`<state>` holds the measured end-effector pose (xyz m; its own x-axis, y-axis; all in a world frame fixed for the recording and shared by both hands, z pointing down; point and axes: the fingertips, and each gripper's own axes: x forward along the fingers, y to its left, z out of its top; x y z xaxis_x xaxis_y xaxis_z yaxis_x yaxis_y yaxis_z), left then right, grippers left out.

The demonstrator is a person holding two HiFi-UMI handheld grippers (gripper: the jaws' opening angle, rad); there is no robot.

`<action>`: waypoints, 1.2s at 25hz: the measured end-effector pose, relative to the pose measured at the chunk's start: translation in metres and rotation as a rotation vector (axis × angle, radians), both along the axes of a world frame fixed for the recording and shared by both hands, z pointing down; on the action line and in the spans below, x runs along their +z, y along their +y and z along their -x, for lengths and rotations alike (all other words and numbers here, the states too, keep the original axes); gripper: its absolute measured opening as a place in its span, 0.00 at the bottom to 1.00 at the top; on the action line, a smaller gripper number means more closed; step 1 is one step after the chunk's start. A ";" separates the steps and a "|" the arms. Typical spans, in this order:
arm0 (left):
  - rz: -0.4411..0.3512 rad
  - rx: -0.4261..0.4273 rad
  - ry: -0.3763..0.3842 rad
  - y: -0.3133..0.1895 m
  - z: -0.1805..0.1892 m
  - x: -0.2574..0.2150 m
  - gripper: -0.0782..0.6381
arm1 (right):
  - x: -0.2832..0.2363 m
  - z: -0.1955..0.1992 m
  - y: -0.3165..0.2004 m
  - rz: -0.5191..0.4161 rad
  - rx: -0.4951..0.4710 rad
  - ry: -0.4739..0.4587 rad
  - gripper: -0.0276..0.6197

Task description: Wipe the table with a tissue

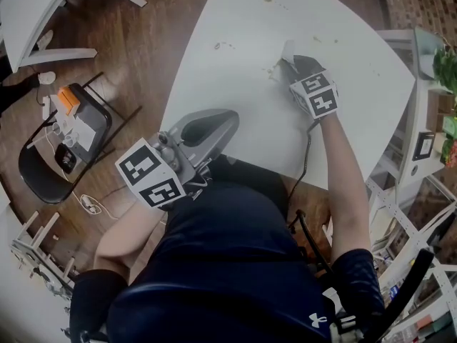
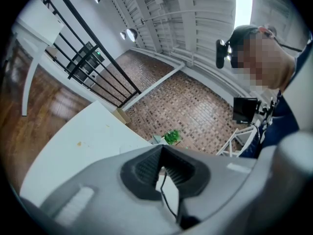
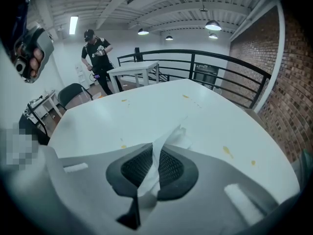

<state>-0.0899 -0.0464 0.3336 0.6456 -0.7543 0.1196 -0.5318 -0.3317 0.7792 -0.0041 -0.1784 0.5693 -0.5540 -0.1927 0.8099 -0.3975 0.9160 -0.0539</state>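
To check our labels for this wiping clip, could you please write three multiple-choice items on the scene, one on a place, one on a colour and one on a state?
1. Where is the tissue?
A. In a bucket.
B. Under a plate.
C. In the right tongs, over the table.

2. What colour is the table top?
A. White.
B. Red.
C. Black.

3. How do the right tongs stand?
A. Wide open and empty.
B. Shut on the tissue.
C. Open around a cup.

Answers:
1 C: the right gripper view shows the tissue pinched in the tongs, with the table just beyond.
2 A: the head view shows a white top.
3 B: the tongs press on the tissue from both sides.
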 end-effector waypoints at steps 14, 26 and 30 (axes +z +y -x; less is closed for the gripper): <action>0.006 0.000 0.008 0.000 -0.007 0.002 0.11 | -0.001 0.042 0.043 0.085 -0.168 -0.048 0.08; 0.001 0.006 -0.005 -0.004 -0.013 0.000 0.11 | -0.001 0.024 0.045 0.110 -0.132 -0.039 0.08; 0.002 0.007 -0.007 -0.004 -0.016 0.000 0.11 | 0.002 0.009 0.039 0.126 -0.093 -0.041 0.08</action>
<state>-0.0744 -0.0507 0.3331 0.6503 -0.7492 0.1261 -0.5351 -0.3338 0.7761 -0.0129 -0.1391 0.5708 -0.5975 -0.0370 0.8010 -0.3062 0.9338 -0.1853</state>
